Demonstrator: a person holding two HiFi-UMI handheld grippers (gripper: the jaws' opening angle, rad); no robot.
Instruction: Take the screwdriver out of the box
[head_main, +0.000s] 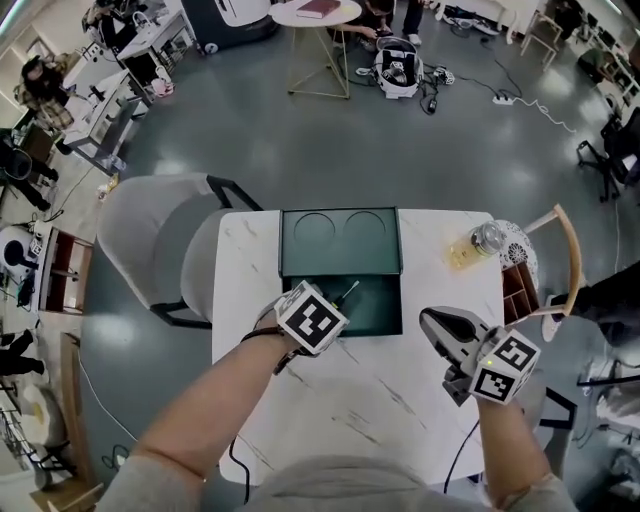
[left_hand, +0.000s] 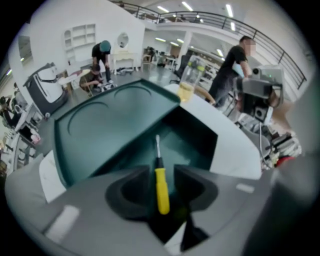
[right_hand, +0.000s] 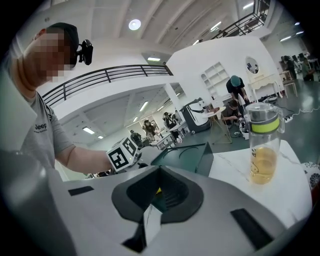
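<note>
- Screwdriver (left_hand: 161, 187), the one with the yellow handle and skinny metal shaft, was lying flat on the floor of the dark green box (head_main: 340, 262); its tip pointed toward the far edge of the desk (head_main: 380, 390)
- that box sat against the middle of the desk's far edge; its lid was swung open toward that edge, with two ring shapes pressed into it
- left gripper (left_hand: 161, 172) was tipped steeply down into the box's near left corner, its marker cube covering most of the handle from the head view; fingers (left_hand: 135, 187) were spread, one on each side of the yellow handle with a sliver of gap both ways, so not pinching it; couldn't tell if the tips touched the box floor
- right gripper (head_main: 432, 320) hung over the near right part of the desk, well apart from the box; its fingers were pressed together with nothing in them
- clear bottle (head_main: 478, 243) with some yellowish liquid stood upright near the far right corner, well clear of the box
- grey chair (head_main: 150, 240) was parked just beside the desk's left edge
</note>
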